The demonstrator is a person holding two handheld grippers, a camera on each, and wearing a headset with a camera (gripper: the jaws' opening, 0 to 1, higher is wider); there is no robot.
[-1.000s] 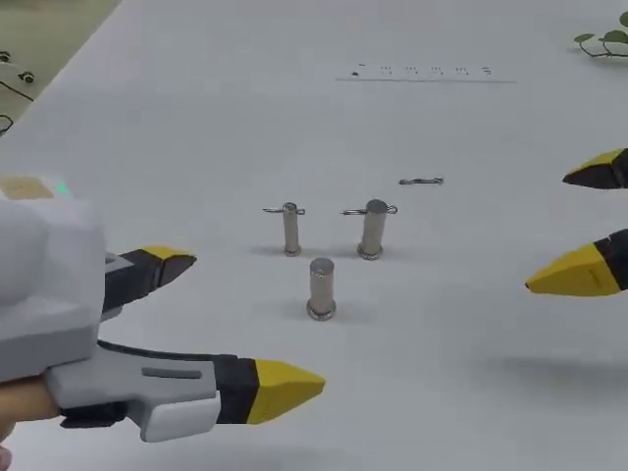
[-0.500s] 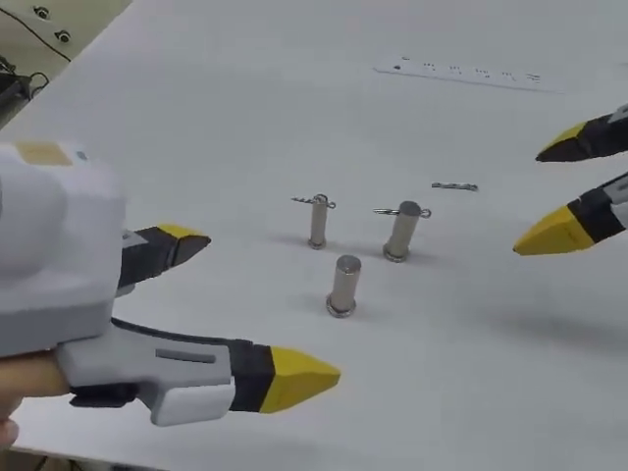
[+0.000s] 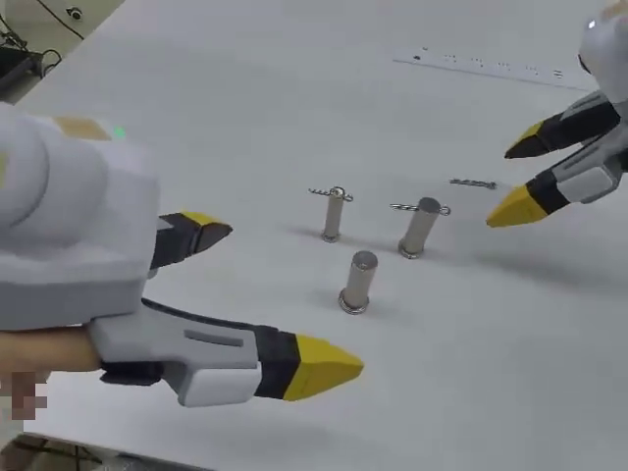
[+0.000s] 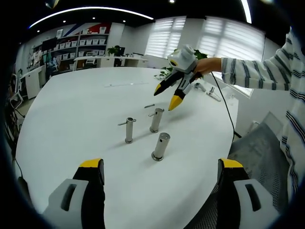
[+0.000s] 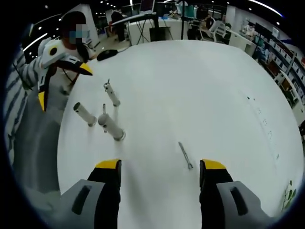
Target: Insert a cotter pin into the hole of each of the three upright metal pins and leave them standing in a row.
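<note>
The white table (image 3: 196,118) carries three upright metal pins near its middle. One back pin (image 3: 333,216) and a second back pin (image 3: 420,228) stand side by side, each with a wire clip through its top. A bare front pin (image 3: 358,283) stands closer to the near edge. A loose cotter pin (image 3: 473,183) lies flat near the second back pin. A power strip (image 3: 491,67) lies toward the far edge.

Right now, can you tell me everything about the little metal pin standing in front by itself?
The front metal pin is a short, shiny silver-grey cylinder with a flat top and a wider round foot. It stands upright on the white table, nearer the person than the two other pins. Nothing is pushed through it, and its hole is too small to see. Only the table touches it.
</note>
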